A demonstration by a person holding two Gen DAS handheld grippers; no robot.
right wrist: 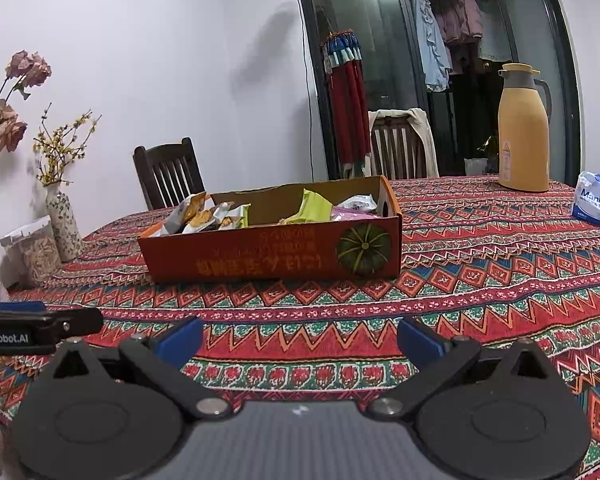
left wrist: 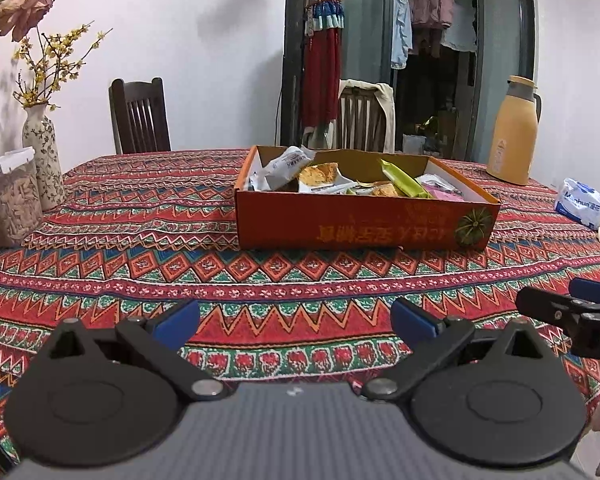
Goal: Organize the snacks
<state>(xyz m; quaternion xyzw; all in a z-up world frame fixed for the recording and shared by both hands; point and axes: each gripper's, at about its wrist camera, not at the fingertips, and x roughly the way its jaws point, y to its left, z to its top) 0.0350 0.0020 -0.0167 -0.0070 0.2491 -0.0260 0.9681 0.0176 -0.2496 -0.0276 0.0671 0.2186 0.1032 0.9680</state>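
Observation:
An orange cardboard box [left wrist: 364, 222] [right wrist: 268, 258] with a pumpkin picture stands on the patterned tablecloth, holding several wrapped snacks: a white packet [left wrist: 288, 166], cake packets [left wrist: 320, 176] [right wrist: 198, 216], a green bar [left wrist: 404, 180] [right wrist: 314, 206] and a pink packet [left wrist: 444, 192]. My left gripper [left wrist: 296, 320] is open and empty, well short of the box. My right gripper [right wrist: 300, 338] is open and empty too, near the table's front. Each gripper shows at the edge of the other's view: the right one [left wrist: 572, 308], the left one [right wrist: 40, 324].
A floral vase [left wrist: 44, 152] [right wrist: 64, 220] and a clear jar of seeds [left wrist: 8, 196] [right wrist: 34, 248] stand at the left. A yellow thermos [left wrist: 514, 132] [right wrist: 524, 128] and a tissue pack [left wrist: 580, 202] [right wrist: 598, 200] sit at the right. Two chairs [left wrist: 140, 114] [right wrist: 400, 144] stand behind the table.

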